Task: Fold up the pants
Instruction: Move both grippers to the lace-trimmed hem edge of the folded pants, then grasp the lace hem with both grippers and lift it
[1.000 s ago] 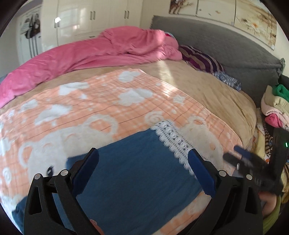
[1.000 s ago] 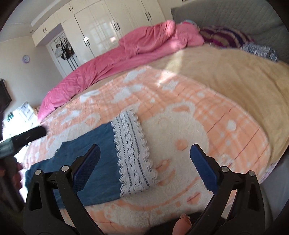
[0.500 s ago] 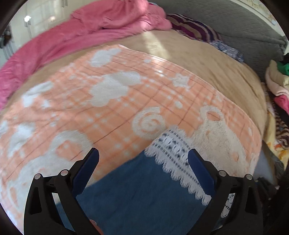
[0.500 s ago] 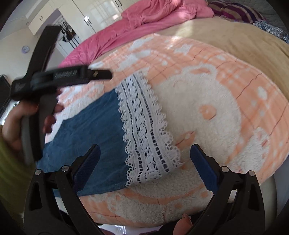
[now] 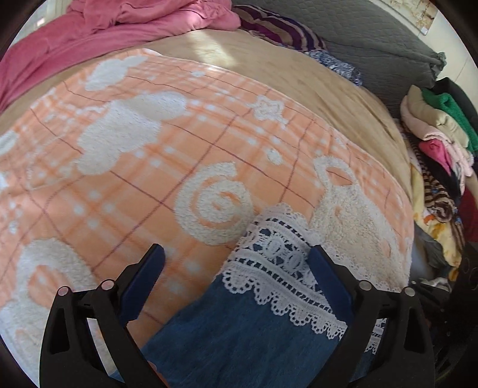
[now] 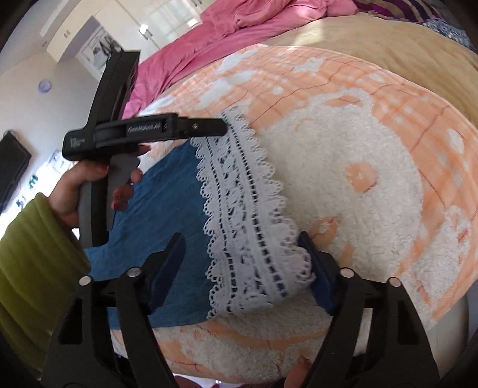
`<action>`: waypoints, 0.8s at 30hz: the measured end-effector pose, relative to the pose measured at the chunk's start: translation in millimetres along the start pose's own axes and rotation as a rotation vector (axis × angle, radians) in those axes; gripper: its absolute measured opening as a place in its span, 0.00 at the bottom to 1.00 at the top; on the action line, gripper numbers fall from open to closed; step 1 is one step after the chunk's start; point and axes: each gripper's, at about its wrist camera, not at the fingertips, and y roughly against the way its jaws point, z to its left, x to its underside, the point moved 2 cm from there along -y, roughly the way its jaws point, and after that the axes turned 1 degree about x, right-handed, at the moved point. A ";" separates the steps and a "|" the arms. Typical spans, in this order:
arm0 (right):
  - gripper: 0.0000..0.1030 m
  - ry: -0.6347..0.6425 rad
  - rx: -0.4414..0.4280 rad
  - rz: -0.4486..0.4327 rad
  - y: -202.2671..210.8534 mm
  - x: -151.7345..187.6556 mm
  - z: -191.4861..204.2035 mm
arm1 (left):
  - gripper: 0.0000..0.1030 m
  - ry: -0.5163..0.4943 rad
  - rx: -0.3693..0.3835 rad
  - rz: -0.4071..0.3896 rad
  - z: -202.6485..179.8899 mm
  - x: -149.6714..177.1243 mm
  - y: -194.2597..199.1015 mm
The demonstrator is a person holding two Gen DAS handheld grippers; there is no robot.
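Blue denim pants (image 5: 239,337) with a white lace hem (image 5: 277,262) lie flat on an orange-and-white fleece blanket (image 5: 149,179). My left gripper (image 5: 236,256) hovers low over the hem's far corner. Its jaws are closing, with the lace edge and some blanket between them and neither pad pressing. In the right wrist view a hand in a green sleeve (image 6: 35,262) holds the left gripper (image 6: 222,126) at the lace hem (image 6: 239,209). My right gripper (image 6: 242,241) straddles the hem's near corner with its jaws closing. Lace and denim (image 6: 167,209) lie between the pads.
A pink duvet (image 5: 119,27) is bunched at the far side of the bed, with a striped pillow (image 5: 280,29) and a grey headboard (image 5: 373,44) beyond. A pile of clothes (image 5: 439,143) sits beside the bed at the right. The blanket's near edge (image 6: 239,343) drops off just below the pants.
The left gripper has swung forward and down from the pants' middle to the lace hem. The right gripper has sunk onto the hem's near corner. Both pairs of jaws are narrower.
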 end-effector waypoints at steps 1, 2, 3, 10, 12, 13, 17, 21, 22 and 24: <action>0.70 0.002 -0.005 0.003 -1.0 -0.2 0.4 | 0.78 0.003 0.016 -0.002 0.3 0.7 -1.1; 0.69 0.001 -0.020 0.006 -1.7 -0.1 0.4 | 0.69 0.006 0.034 -0.008 0.2 1.6 -2.1; 0.62 0.000 -0.031 0.006 -1.2 -0.2 0.3 | 0.65 0.010 0.060 -0.017 0.1 2.8 -3.1; 0.54 -0.026 -0.018 0.000 -5.1 -3.3 -3.2 | 0.52 0.020 0.137 -0.008 -1.7 8.3 -5.7; 0.55 -0.016 -0.024 0.007 -7.6 -3.6 -1.0 | 0.55 0.035 0.136 -0.009 -2.7 10.1 -7.7; 0.54 -0.013 -0.034 0.008 -8.3 -3.9 -0.5 | 0.55 0.031 0.131 -0.011 -4.0 10.5 -8.1; 0.19 0.013 -0.069 0.029 -13.6 -3.4 5.5 | 0.38 0.019 0.096 -0.013 -9.3 12.1 -7.1; 0.17 0.005 -0.107 0.009 -10.5 -4.3 5.6 | 0.21 0.006 0.089 -0.046 -15.1 13.2 5.4; 0.17 0.006 -0.139 -0.006 -7.6 -4.6 6.7 | 0.21 0.004 0.092 -0.055 -15.6 13.8 9.3; 0.17 0.027 -0.212 -0.048 3.0 -3.4 12.0 | 0.20 0.021 0.107 -0.090 -13.4 15.3 23.9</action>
